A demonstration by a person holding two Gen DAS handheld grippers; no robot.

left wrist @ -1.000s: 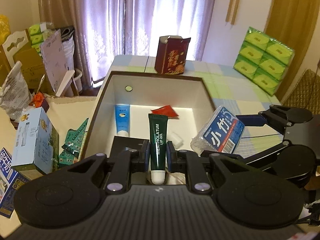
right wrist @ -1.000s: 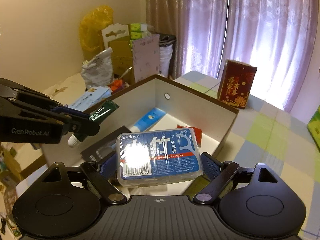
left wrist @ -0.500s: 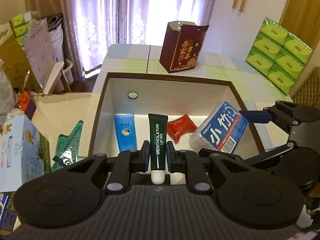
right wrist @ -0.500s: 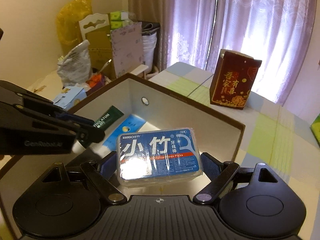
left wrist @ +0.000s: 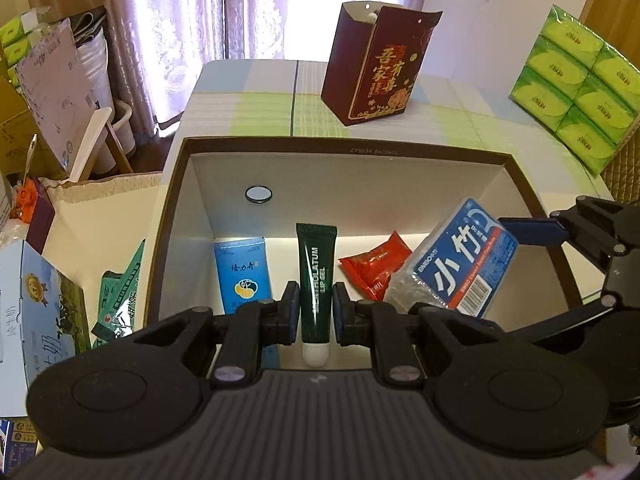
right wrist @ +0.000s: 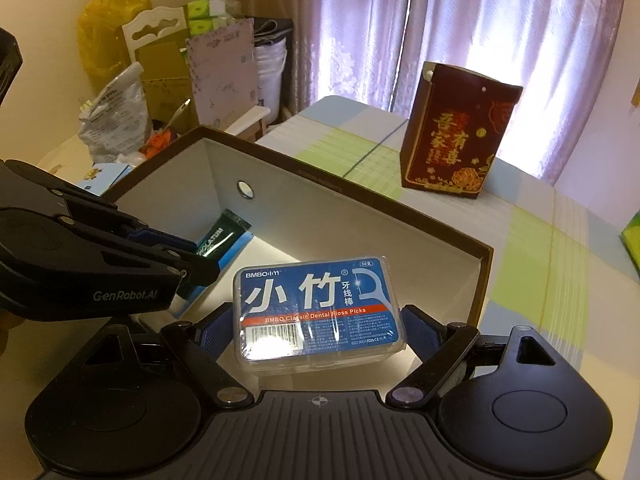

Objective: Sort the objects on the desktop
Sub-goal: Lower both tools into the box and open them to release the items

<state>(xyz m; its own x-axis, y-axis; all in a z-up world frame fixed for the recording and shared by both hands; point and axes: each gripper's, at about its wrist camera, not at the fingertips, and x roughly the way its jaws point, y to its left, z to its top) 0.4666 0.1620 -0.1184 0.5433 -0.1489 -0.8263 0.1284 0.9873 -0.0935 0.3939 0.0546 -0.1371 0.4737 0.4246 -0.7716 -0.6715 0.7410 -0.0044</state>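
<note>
Red gift bag (left wrist: 376, 66), green tissue packs (left wrist: 576, 88)

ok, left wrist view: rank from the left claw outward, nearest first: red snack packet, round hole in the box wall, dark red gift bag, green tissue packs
1. Red snack packet, on the box floor, just right of the left claw.
2. Round hole, far box wall, left of centre.
3. Dark red gift bag on the table beyond the box, and green tissue packs far right: too close to call.

A checked tablecloth-covered table (left wrist: 264, 108) carries an open brown box (left wrist: 348, 151) and a red gift bag (left wrist: 376, 68).
</note>
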